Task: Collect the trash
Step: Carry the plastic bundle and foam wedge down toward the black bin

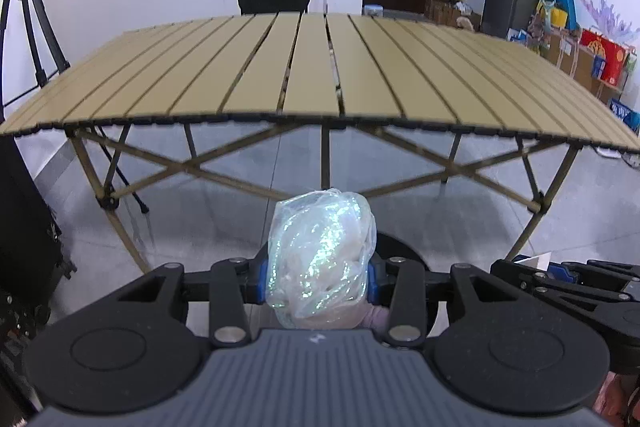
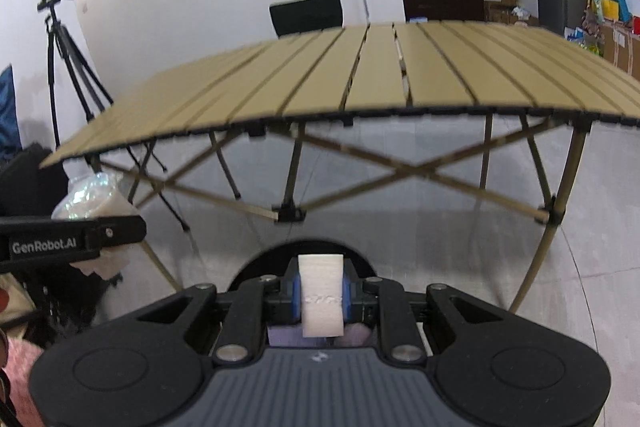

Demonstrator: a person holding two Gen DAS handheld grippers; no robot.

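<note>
The left gripper (image 1: 320,277) pinches a crumpled clear plastic bag (image 1: 322,259), light, soft and likely slippery, held at mid-bulk; the right gripper (image 2: 322,293) clamps a folded white paper piece (image 2: 322,293), flimsy and easily torn. Both hang before the slatted surface (image 1: 312,75). A dark round shape (image 2: 276,259), perhaps a bin, is mostly hidden.

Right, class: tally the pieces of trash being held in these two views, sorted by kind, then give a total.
Crumpled clear plastic bag, in the left hand-held gripper: 1
Folded white paper tissue, in the right hand-held gripper: 1
Total: 2
</note>
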